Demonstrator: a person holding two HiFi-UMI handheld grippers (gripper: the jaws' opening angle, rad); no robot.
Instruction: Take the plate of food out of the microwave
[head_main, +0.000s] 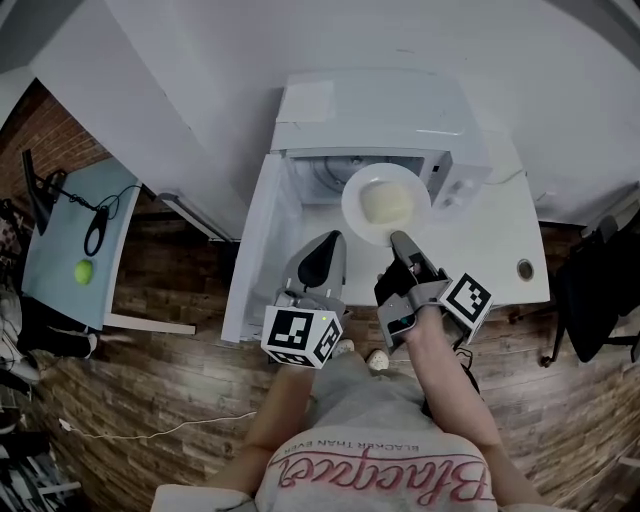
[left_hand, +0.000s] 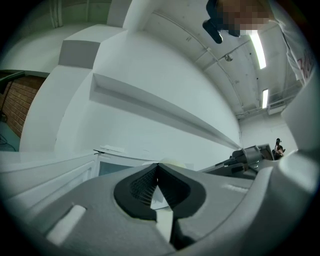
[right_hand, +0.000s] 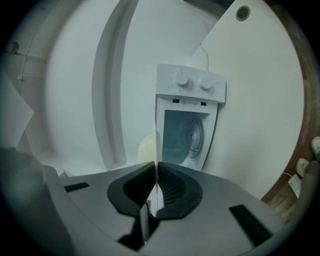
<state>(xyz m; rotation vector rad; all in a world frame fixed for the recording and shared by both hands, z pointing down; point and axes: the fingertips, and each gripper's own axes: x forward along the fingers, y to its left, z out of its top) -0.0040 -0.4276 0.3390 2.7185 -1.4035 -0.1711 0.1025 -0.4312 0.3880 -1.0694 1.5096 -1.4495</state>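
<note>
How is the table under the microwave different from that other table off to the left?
The microwave table is white; the left table is pale blue-grey. The microwave table carries the open microwave and has a round hole in it; the left table holds a green ball and a black cable. Both stand on the wood-plank floor.
</note>
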